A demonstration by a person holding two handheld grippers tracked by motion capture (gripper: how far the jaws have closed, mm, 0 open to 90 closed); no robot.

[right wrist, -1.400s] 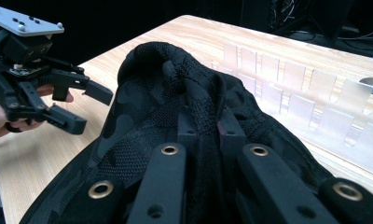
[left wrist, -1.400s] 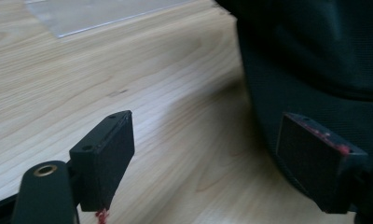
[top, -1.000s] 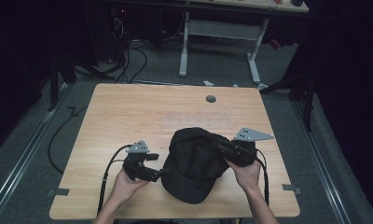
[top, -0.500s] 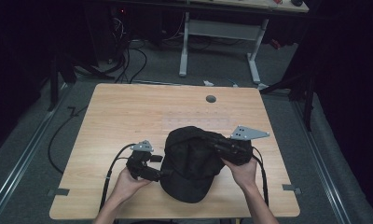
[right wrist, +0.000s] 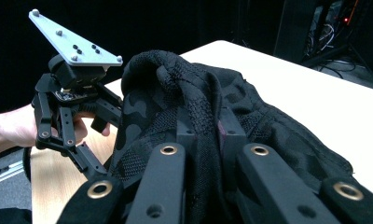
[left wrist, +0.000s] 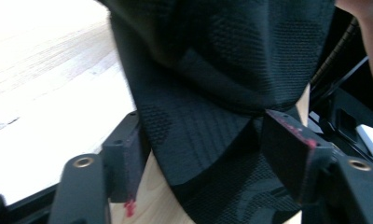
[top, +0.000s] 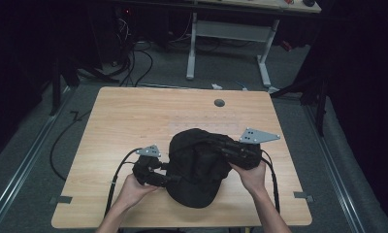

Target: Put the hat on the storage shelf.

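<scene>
Two hand-held grippers are gripping a black cap [top: 197,167] at the near middle of the table [top: 134,116]

The cap is lying on the wood, its brim pointing toward the near edge, with the left gripper [top: 169,178] meeting it from the left and the right gripper [top: 220,145] from the right. In the left gripper view the jaws are standing apart on either side of the brim edge, and the fabric is touching both pads [left wrist: 128,154], so they are lightly pinching the cap [left wrist: 212,93]. In the right gripper view the jaws are pressing close together on a raised fold of the cap [right wrist: 194,107], while the left gripper [right wrist: 93,172] is sitting beyond it in a hand [right wrist: 17,126]
</scene>
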